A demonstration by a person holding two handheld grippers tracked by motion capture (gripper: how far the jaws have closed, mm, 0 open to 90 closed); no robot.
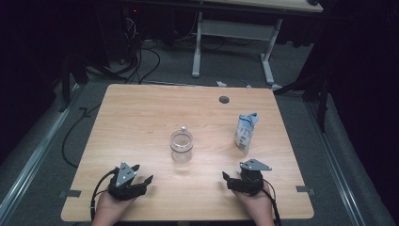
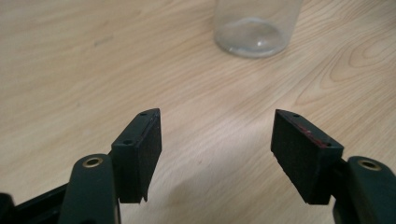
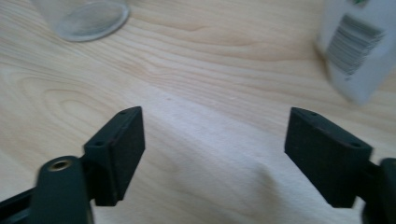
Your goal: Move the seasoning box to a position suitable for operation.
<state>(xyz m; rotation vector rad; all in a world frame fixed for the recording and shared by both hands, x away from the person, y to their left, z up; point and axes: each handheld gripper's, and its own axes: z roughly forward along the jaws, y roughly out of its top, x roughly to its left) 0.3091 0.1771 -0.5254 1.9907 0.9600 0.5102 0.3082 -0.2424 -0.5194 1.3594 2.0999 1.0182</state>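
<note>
I hold the left gripper (image 1: 139, 181) at the lower left of the high view, low over the table (image 1: 141, 113), with its jaws spread wide and nothing between them. In the left gripper view only bare wood grain lies between the pads (image 2: 144, 149). I judge this a ready posture: spread jaws can close on a target without a separate opening move.

The right gripper (image 1: 230, 181) sits at the lower right of the high view, likewise released and empty. Its own view shows the gap between its jaws framing bare tabletop. Both hands rest at the near edge, which keeps the working area unobstructed for the overhead camera.

Farther in, the clear jar (image 1: 181, 146) stands upright near the frame's centre, roughly between the two grippers and well apart from both. Its open mouth faces up, so it looks placed to receive contents.

Beyond the right gripper, the carton (image 1: 246, 132) stands upright at centre right, near the jar but not touching it. I judge it the right gripper's likely target, since it lies on that side.

The cable hole (image 1: 224, 100) sits toward the far edge.
</note>
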